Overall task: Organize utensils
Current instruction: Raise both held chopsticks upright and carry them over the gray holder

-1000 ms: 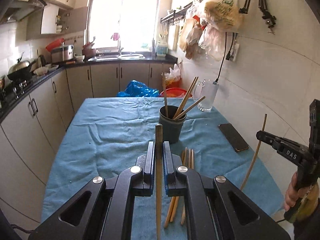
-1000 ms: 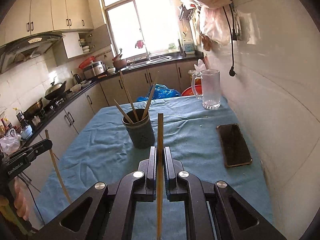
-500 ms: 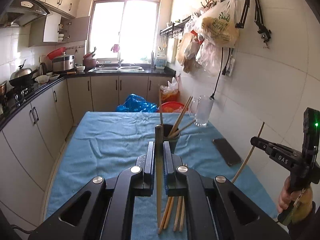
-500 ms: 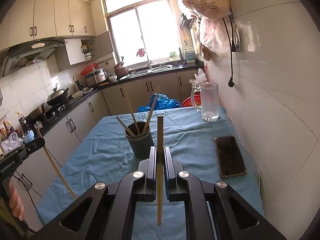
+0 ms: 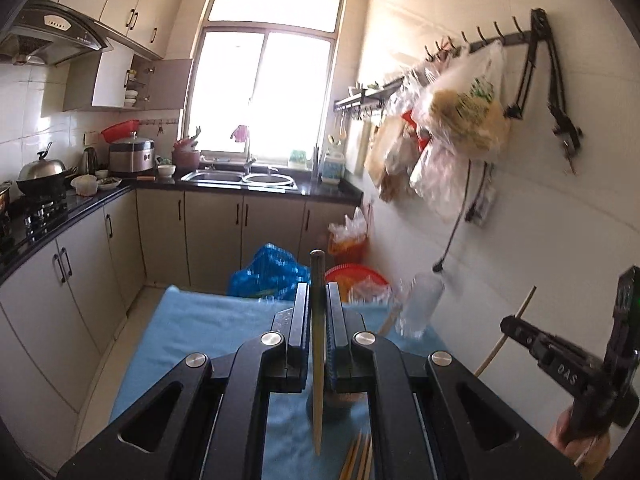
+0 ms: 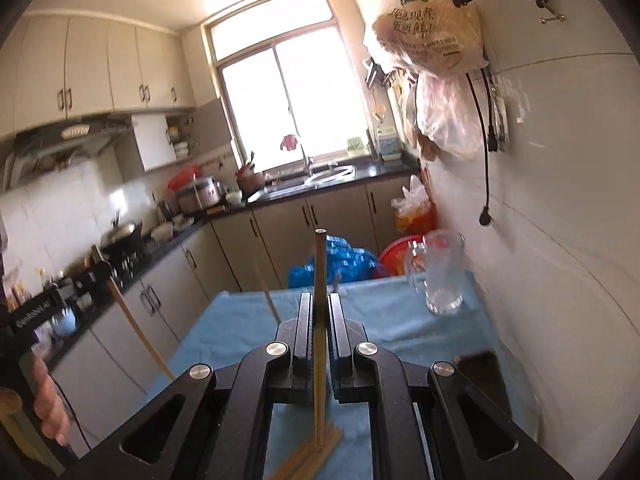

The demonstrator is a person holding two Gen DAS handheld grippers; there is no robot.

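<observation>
My left gripper (image 5: 318, 288) is shut on a wooden chopstick (image 5: 318, 360) that stands upright between its jaws. My right gripper (image 6: 319, 298) is shut on a second upright chopstick (image 6: 319, 264). Both are held high above the blue tablecloth (image 5: 192, 332). The dark utensil cup (image 5: 340, 402) is mostly hidden under the left jaws. One chopstick in it (image 6: 270, 300) pokes up in the right wrist view. Several loose chopsticks (image 6: 316, 452) lie on the cloth below. Each view shows the other gripper at its edge: the right gripper (image 5: 516, 326) and the left gripper (image 6: 100, 270), each with its chopstick.
A glass mug (image 6: 442, 276) stands at the table's far right by the tiled wall. A dark phone (image 6: 480, 368) lies near the right edge. Plastic bags (image 5: 460, 120) hang from wall hooks above. Cabinets and a counter (image 5: 60, 216) run along the left, past a narrow floor gap.
Both grippers have risen with their chopsticks. The table and cup have dropped low in both views, and the cup is now largely hidden behind the jaws.
</observation>
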